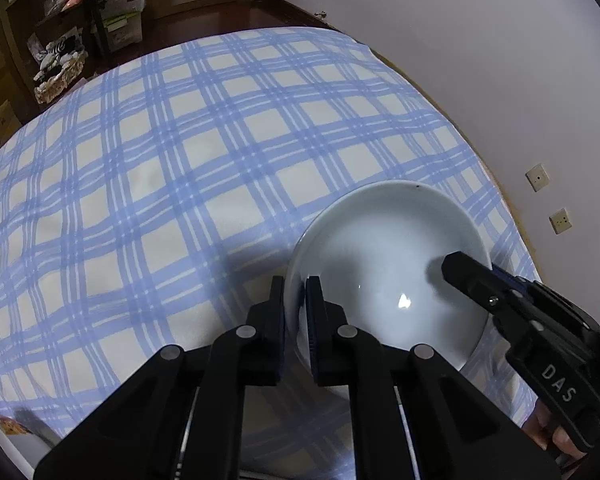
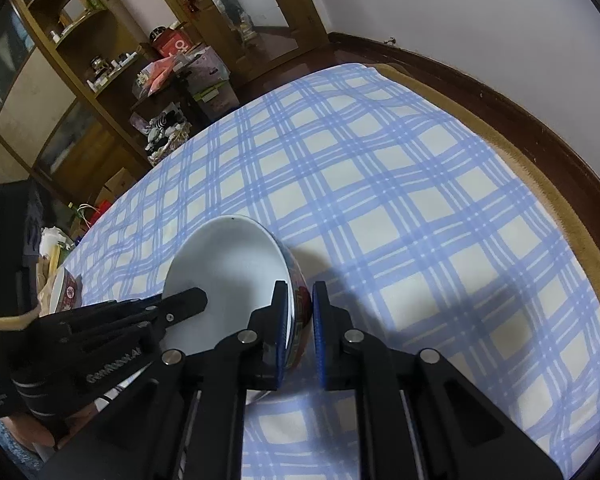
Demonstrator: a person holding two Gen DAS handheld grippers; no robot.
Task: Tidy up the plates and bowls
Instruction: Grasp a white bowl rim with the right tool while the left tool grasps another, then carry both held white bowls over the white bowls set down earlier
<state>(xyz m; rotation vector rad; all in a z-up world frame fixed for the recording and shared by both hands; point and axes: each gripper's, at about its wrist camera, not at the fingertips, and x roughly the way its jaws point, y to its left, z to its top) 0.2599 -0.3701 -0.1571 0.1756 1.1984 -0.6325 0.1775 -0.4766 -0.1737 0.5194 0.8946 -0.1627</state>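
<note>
A white bowl (image 1: 384,256) with a red patterned outside (image 2: 228,264) is held between both grippers over the blue-checked tablecloth. My left gripper (image 1: 295,300) is shut on the bowl's left rim, one finger outside and one inside. My right gripper (image 2: 300,308) is shut on the bowl's right rim, one finger inside and one outside against the patterned wall. The right gripper's finger (image 1: 472,276) shows inside the bowl in the left wrist view. The left gripper's finger (image 2: 180,304) shows inside the bowl in the right wrist view.
The table (image 1: 188,168) carries a blue-and-cream checked cloth. A white plate with a red-patterned object (image 2: 66,290) lies at the table's left edge. Shelves with clutter (image 2: 100,80) stand beyond the far end. A white wall (image 1: 500,80) runs along the right side.
</note>
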